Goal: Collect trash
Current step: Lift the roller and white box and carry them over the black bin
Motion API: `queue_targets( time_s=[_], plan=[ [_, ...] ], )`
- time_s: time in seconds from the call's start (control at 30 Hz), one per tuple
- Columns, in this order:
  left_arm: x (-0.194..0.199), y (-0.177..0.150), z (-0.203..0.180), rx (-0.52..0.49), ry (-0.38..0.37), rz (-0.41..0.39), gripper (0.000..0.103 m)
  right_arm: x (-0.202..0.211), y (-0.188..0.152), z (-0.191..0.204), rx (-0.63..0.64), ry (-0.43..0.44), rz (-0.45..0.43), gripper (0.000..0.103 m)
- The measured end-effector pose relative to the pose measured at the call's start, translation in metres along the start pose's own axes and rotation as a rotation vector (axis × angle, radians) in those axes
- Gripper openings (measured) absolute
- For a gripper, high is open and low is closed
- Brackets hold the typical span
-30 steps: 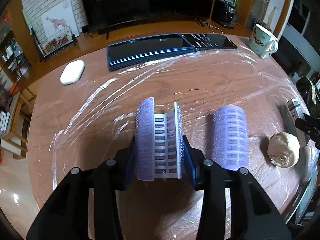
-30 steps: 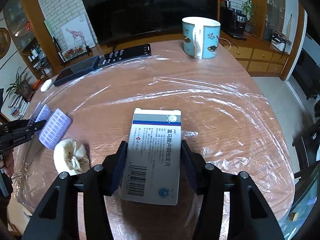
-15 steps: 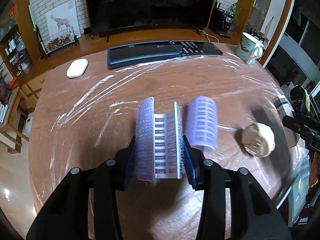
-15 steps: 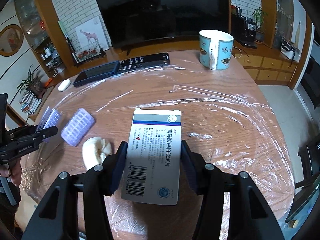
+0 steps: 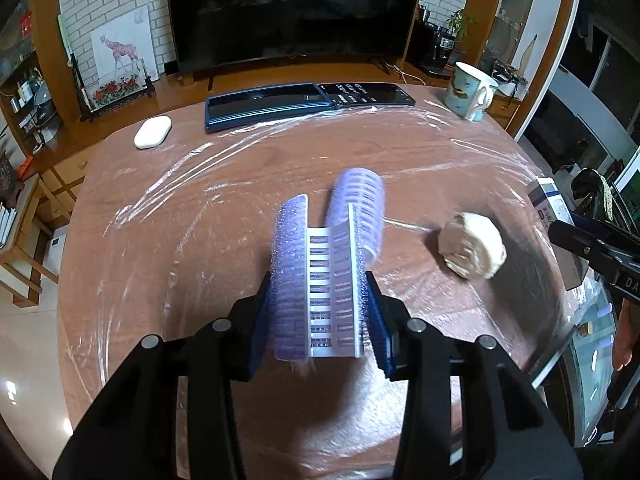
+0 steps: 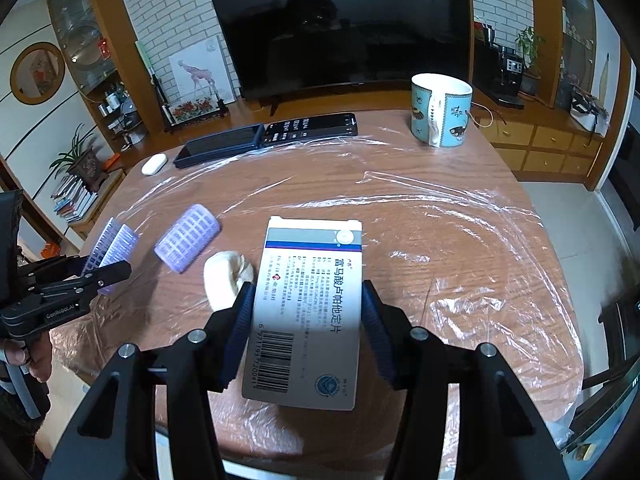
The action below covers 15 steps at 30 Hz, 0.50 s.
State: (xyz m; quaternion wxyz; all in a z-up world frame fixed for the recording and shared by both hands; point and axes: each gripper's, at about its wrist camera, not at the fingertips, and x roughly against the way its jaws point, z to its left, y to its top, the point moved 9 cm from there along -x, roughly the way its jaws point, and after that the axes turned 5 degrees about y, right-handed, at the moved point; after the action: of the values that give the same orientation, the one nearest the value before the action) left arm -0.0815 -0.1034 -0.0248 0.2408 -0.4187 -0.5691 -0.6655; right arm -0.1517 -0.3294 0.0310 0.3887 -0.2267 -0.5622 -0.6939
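Left wrist view shows the table [image 5: 248, 184] lying farther below than it did 1 second ago: the left gripper [image 5: 318, 312] has risen, carrying the split purple hair roller [image 5: 316, 280] clamped between its blue pads, and the whole purple hair roller [image 5: 358, 208], which sat well to the right of the held piece, now lines up just behind it. The crumpled tissue ball [image 5: 472, 246] has likewise slid inward, to the right of that whole roller. In the right wrist view the right gripper [image 6: 306, 328] is closed on the medicine box [image 6: 308, 312], barcode end toward the camera, and it too sits higher over the plastic-wrapped tabletop than before, with the tissue ball now just left of the box where it was well apart. I judge that both pieces of trash are lifted clear and the carry to a bin has begun; no bin shows in either view, and the roller on the table and the tissue remain to be collected. Both grippers point forward toward the television [image 6: 344, 24], tilted somewhat downward, the left one apparently swinging, since its held roller is slightly blurred.
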Motion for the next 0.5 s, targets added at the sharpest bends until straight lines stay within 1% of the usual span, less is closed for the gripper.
queue_targets(
  time_s=[0.17,0.5],
  plan=[
    [0.009,-0.01,-0.011,0.002,-0.004,-0.005,0.044,0.007,-0.008,0.008,0.019,0.02,0.004,0.052],
    [0.029,-0.029,-0.034,-0.018,-0.025,-0.013,0.044,0.026,-0.024,0.029,0.058,0.09,0.011,0.052]
  ],
)
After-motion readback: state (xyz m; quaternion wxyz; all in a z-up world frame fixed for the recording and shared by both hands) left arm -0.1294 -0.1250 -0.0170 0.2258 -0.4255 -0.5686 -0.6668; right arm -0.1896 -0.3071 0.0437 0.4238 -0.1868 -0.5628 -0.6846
